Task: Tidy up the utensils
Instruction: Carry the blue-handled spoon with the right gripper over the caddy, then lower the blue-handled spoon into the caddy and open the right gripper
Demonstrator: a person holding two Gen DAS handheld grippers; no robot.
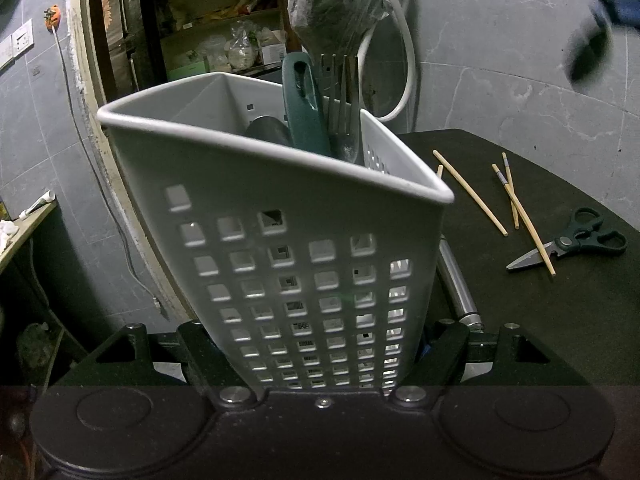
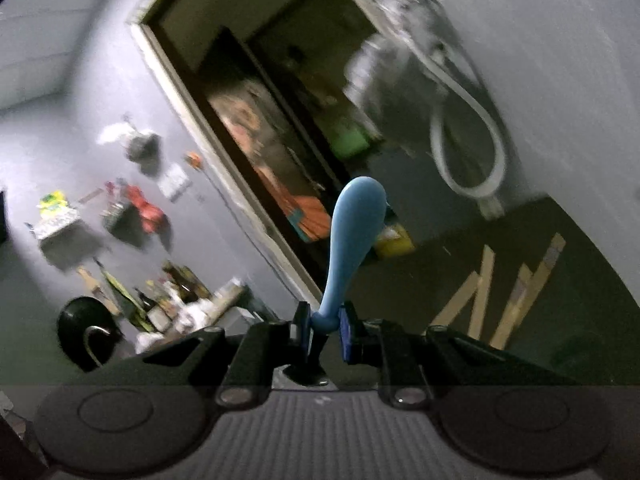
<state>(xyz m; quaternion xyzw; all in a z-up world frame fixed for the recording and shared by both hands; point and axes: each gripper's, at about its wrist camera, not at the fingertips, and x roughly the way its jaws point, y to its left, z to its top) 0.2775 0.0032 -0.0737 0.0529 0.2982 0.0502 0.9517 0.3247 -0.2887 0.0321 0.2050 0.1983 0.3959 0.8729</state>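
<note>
My left gripper is shut on a grey perforated utensil holder, which fills the left wrist view and stands slightly tilted. Inside it stand a dark green handle, a fork and a dark rounded utensil. My right gripper is shut on a light blue handle that rises up and away from the pads; the view is blurred and tilted. The right gripper also shows as a dark blur at the top right of the left wrist view. Several wooden chopsticks and green-handled scissors lie on the dark table.
A metal cylinder lies on the table just right of the holder. Behind stand a grey tiled wall, a doorway with shelves, a hanging plastic bag and a white hose. The chopsticks show blurred in the right wrist view.
</note>
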